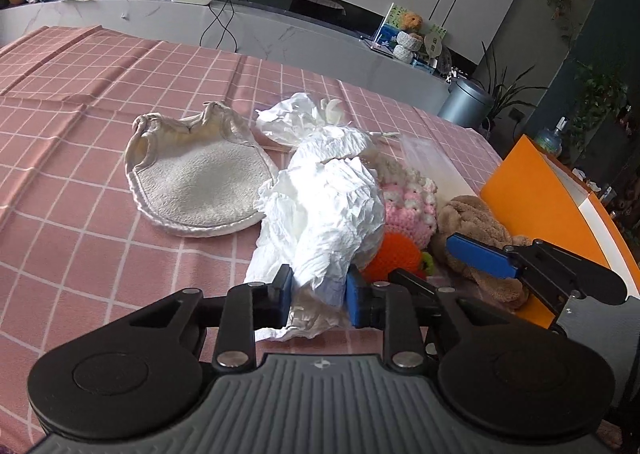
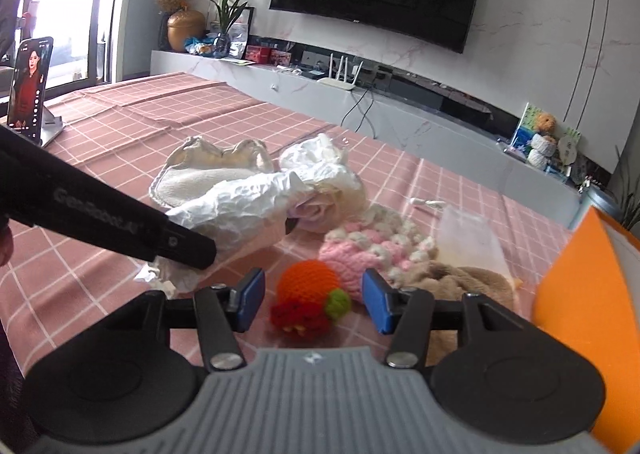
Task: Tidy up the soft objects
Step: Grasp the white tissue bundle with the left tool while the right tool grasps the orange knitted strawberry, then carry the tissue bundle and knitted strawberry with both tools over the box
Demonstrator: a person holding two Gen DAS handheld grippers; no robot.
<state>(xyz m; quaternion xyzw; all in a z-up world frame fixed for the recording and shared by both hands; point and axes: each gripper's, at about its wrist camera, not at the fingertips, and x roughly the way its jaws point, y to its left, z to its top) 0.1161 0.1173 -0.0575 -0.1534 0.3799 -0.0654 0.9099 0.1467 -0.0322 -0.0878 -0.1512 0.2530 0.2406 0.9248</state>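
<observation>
My left gripper is shut on the near end of a bundle of crumpled white paper; both blue pads press into it. In the right wrist view that bundle lies across the pink checked cloth with the left gripper's black body reaching into it. My right gripper stands open around an orange crochet ball with a green and red trim, and neither pad touches it. Next to the ball lie a pink and white crochet piece and a brown plush.
A cream round terry cloth lies left of the paper, with more crumpled white tissue and a clear plastic bag behind. An orange box stands at the right edge. A phone on a stand sits far left.
</observation>
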